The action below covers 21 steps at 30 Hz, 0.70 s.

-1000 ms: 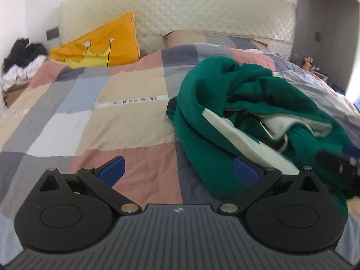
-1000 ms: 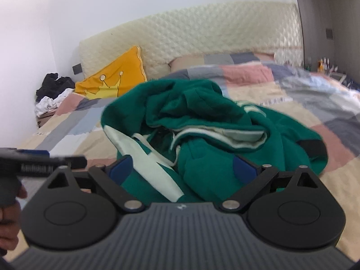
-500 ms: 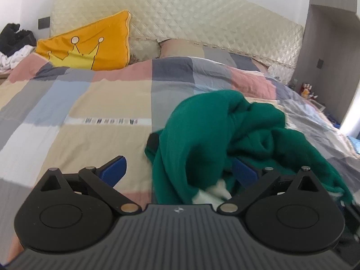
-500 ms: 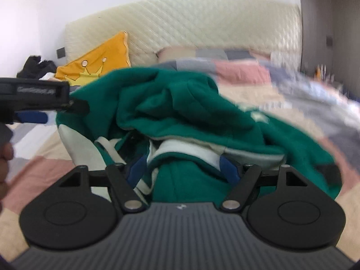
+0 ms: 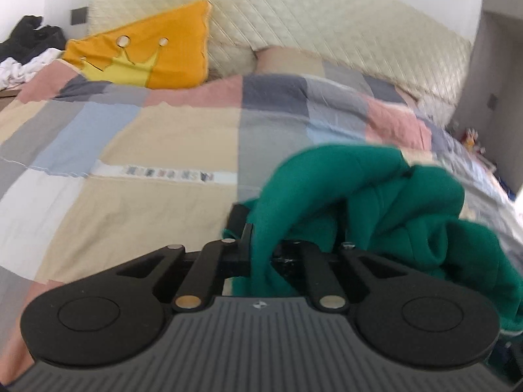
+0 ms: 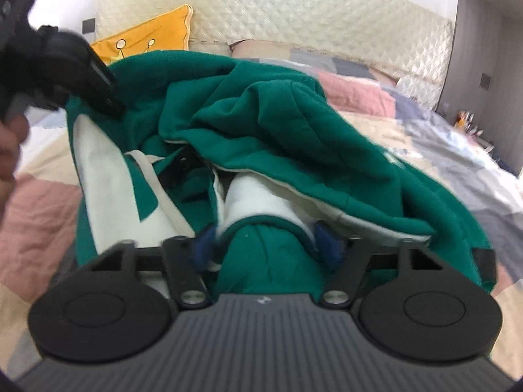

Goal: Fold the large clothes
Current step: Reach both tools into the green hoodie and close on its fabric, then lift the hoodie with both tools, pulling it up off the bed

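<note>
A crumpled green hoodie (image 5: 385,196) with cream lining lies on the patchwork bed cover (image 5: 163,137). My left gripper (image 5: 261,248) is shut on a fold at the hoodie's left edge, the cloth pinched between its black fingers. In the right wrist view the left gripper (image 6: 81,75) sits at the upper left, on the hoodie (image 6: 278,124). My right gripper (image 6: 265,241) is at the near side of the heap. Its jaws are closing around a green and cream roll of cloth that lies between the blue pads (image 6: 204,245). A firm pinch is not visible there.
An orange crown cushion (image 5: 147,55) leans on the quilted headboard (image 5: 327,26). Dark and white clothes (image 5: 26,49) are piled at the far left. Small items (image 6: 467,121) stand on a shelf by the grey wall at the right. A hand (image 6: 9,150) holds the left gripper.
My left gripper moved onto the hoodie's left edge and closed on a fold. My right gripper pushed into the near side of the heap and its jaws narrowed around a roll of cloth.
</note>
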Each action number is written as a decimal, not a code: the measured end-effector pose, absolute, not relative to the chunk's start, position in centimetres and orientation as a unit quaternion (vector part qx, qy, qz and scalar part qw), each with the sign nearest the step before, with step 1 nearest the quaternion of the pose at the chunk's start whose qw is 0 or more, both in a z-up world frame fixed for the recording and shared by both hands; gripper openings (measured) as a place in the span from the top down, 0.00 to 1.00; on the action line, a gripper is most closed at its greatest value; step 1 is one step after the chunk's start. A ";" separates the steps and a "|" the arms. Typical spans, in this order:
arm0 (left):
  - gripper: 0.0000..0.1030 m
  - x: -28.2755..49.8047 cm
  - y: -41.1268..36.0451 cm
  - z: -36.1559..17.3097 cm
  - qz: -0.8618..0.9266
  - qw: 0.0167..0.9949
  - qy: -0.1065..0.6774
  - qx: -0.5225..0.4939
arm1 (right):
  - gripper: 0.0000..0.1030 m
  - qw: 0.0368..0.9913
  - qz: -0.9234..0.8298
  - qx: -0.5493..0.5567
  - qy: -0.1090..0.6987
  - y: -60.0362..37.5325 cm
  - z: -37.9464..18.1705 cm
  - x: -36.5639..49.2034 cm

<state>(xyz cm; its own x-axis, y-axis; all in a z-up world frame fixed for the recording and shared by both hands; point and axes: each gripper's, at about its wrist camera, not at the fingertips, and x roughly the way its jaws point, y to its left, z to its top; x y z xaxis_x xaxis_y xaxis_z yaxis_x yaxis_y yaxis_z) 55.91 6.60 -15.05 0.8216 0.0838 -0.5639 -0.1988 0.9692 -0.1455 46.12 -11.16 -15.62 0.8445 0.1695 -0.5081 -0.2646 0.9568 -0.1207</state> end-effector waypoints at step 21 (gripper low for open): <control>0.94 36.5 17.1 4.2 0.206 0.956 0.167 -0.124 | 0.78 0.980 0.128 -0.034 0.150 -15.6 -10.2 40.4</control>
